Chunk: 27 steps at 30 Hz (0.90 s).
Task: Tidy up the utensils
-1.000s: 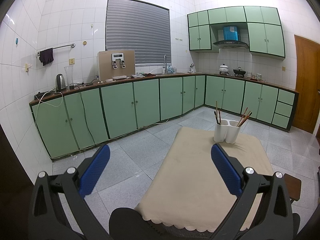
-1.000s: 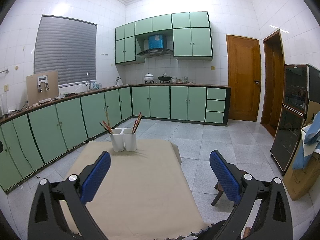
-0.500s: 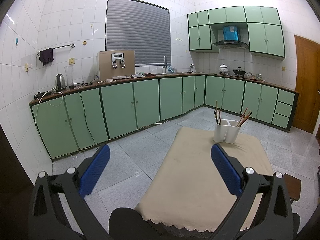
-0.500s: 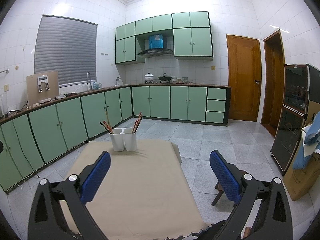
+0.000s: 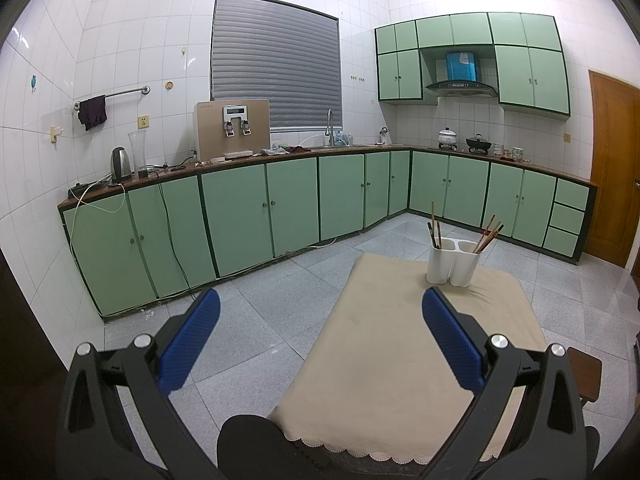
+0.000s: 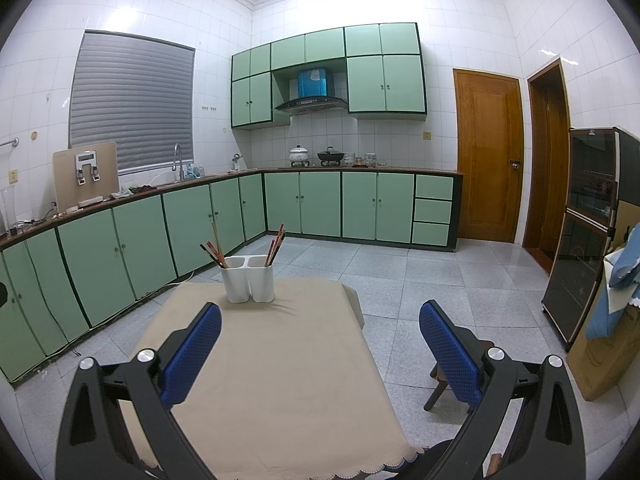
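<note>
A white two-compartment utensil holder stands upright near the far end of a table under a beige cloth. Chopsticks lean out of its left compartment, and more chopsticks out of its right one. My left gripper hangs open near the table's front left, well short of the holder, with nothing between its blue pads. My right gripper is also open and empty, over the near right part of the table.
Green floor cabinets line the walls to the left and behind the table. A wooden stool stands at the table's right side. A dark glass cabinet and a cardboard box are at far right. Grey tiled floor surrounds the table.
</note>
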Each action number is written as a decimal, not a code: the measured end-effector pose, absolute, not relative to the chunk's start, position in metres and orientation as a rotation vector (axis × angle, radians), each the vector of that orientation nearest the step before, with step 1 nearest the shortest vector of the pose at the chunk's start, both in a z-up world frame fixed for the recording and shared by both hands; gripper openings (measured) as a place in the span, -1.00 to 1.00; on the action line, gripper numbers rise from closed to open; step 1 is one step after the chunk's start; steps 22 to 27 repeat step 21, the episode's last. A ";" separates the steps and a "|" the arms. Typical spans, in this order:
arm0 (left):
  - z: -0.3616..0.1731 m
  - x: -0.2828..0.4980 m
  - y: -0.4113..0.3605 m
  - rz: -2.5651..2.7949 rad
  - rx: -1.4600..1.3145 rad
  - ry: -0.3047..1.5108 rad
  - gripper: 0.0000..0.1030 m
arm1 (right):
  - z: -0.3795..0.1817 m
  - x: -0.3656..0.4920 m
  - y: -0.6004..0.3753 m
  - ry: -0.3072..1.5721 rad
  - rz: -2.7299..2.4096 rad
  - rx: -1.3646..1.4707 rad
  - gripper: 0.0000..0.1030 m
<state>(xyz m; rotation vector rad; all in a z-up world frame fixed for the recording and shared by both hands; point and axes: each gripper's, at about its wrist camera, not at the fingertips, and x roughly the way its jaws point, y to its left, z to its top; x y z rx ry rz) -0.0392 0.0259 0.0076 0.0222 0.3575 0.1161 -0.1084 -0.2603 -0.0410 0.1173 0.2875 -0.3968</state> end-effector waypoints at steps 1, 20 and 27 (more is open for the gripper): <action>0.007 -0.039 0.026 0.117 0.023 0.357 0.90 | -0.041 -0.108 -0.261 0.287 -0.397 0.117 0.89; 0.004 -0.039 0.016 0.106 0.024 0.359 0.90 | -0.041 -0.109 -0.260 0.293 -0.390 0.120 0.89; 0.004 -0.039 0.016 0.106 0.022 0.358 0.90 | -0.041 -0.108 -0.260 0.294 -0.390 0.120 0.89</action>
